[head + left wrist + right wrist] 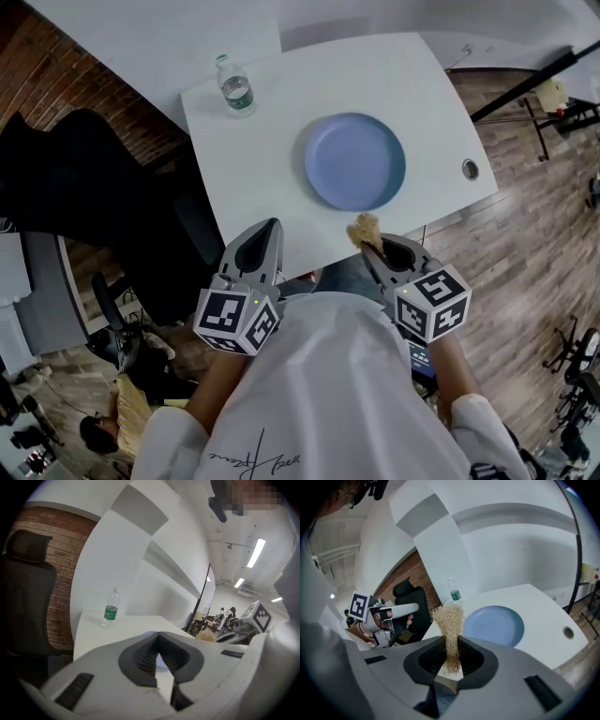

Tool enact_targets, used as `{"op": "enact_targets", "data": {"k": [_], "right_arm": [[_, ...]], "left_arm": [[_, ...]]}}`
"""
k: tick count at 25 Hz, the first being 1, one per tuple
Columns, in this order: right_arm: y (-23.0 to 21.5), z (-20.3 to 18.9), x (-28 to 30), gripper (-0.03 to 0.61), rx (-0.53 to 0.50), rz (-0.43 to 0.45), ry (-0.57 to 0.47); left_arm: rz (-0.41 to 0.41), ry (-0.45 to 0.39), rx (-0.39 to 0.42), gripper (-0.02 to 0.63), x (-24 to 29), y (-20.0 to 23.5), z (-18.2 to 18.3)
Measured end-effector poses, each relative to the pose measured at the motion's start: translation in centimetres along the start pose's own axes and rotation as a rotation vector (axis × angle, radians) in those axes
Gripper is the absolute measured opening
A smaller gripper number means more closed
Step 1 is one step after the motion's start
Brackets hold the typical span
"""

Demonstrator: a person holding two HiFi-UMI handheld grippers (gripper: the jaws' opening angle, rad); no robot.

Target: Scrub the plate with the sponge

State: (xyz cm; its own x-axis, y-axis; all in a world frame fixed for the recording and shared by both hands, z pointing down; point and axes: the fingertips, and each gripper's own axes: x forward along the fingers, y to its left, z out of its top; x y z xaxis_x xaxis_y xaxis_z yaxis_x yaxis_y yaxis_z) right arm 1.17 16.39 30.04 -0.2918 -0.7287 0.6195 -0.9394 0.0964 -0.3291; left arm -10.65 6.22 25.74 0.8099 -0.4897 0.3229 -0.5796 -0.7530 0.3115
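Closest to you, your right gripper (377, 246) is clamped on the straw-coloured sponge (364, 228). It sticks out lengthwise past the jaws, over the table's (267, 150) near edge, and points straight at the blue plate (354, 161) just ahead. Your left gripper (268, 236), closed on nothing, hangs off the plate's near-left side, further from the plate than the right, so I judge the scrub falls to the right hand. Only the bottle (236, 89), well apart at the plate's far left, shares the tabletop, leaving bare room all around the rim.

White table (272, 178), brick wall (61, 564), black chair (28, 597), wood-plank floor (525, 272), ceiling strip lights (257, 552).
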Motion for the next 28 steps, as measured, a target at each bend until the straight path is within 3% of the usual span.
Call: {"op": "enact_targets", "data": {"k": [16,23,28], "right_arm": [[-9.0,3.2,5.0,0.046,-0.029,0.095,0.154],[-12.3,3.5,7.3,0.046,-0.117,0.086,0.249],[-14.1,3.2,9.0,0.046,-0.139,0.11,0.295]], "left_arm": [[0.158,0.125,-0.117,0.018,8.0,1.7,-2.4],[0.205,0.212,-0.124,0.018,10.9,3.4,-4.6],[0.265,0.274,-0.185,0.018,12.4,4.6,-6.8]]}}
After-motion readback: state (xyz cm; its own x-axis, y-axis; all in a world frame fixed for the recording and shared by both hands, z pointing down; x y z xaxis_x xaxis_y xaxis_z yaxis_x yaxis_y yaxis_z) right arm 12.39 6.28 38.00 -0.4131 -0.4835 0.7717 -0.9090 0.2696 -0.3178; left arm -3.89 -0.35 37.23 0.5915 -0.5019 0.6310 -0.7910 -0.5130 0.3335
